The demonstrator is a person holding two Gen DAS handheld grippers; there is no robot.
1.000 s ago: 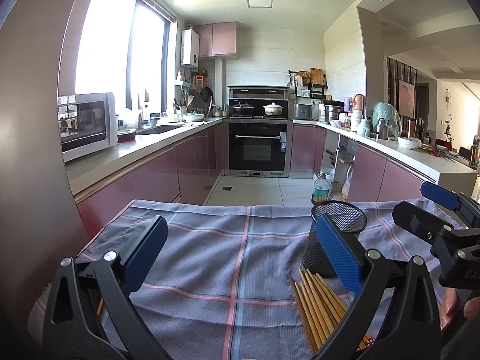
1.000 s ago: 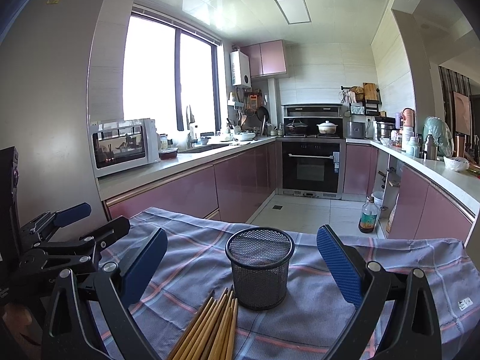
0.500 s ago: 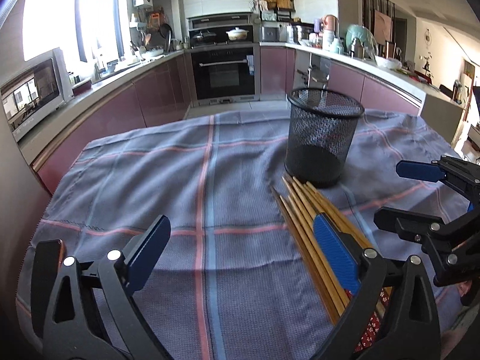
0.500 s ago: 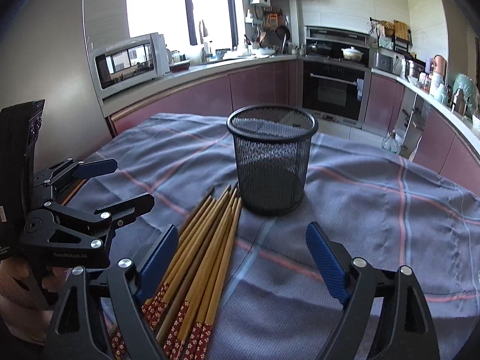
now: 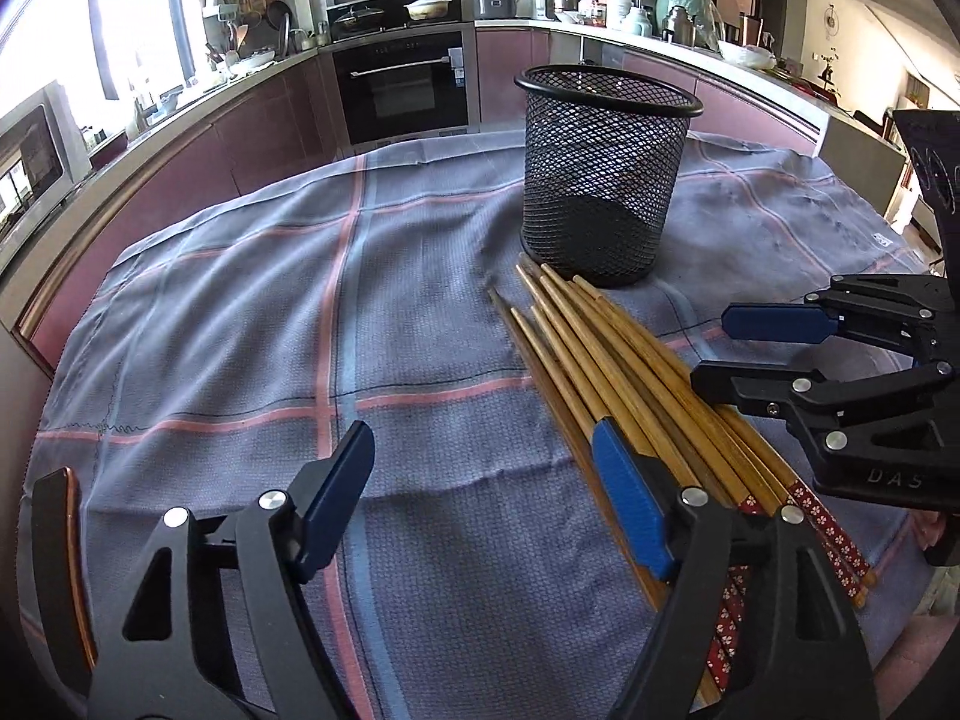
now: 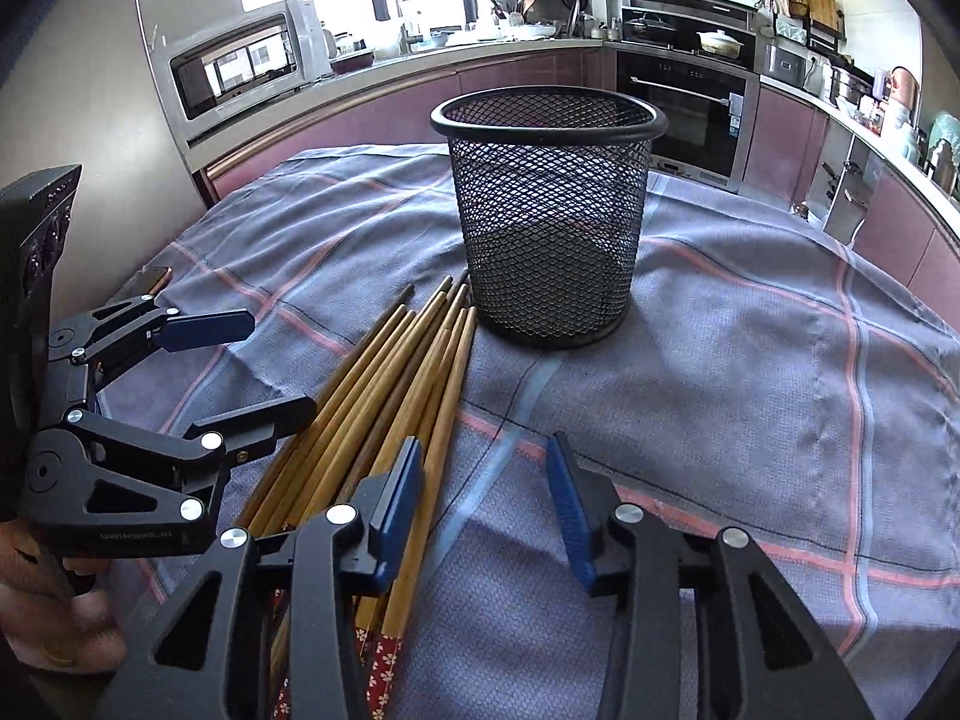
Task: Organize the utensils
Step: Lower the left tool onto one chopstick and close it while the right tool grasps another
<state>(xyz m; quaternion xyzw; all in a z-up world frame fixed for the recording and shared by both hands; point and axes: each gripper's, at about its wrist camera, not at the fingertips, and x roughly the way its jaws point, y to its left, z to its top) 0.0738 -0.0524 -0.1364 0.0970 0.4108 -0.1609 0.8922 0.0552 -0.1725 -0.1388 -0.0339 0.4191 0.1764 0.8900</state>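
A bundle of wooden chopsticks with red flowered ends lies on the checked cloth, tips towards a black mesh cup. The cup stands upright and looks empty. My left gripper is open and empty, low over the cloth, its right finger over the bundle's left side. My right gripper is open and empty, its left finger over the bundle's right edge. The cup stands just beyond the tips. Each gripper shows in the other's view: the right one, the left one.
The grey-blue checked cloth covers the table, with its far edge dropping towards the kitchen floor. A microwave and counters stand behind. A phone-like object lies at the cloth's left edge.
Both grippers have tilted down and come lower and closer to the chopsticks. The right gripper's fingers have narrowed somewhat but remain open.
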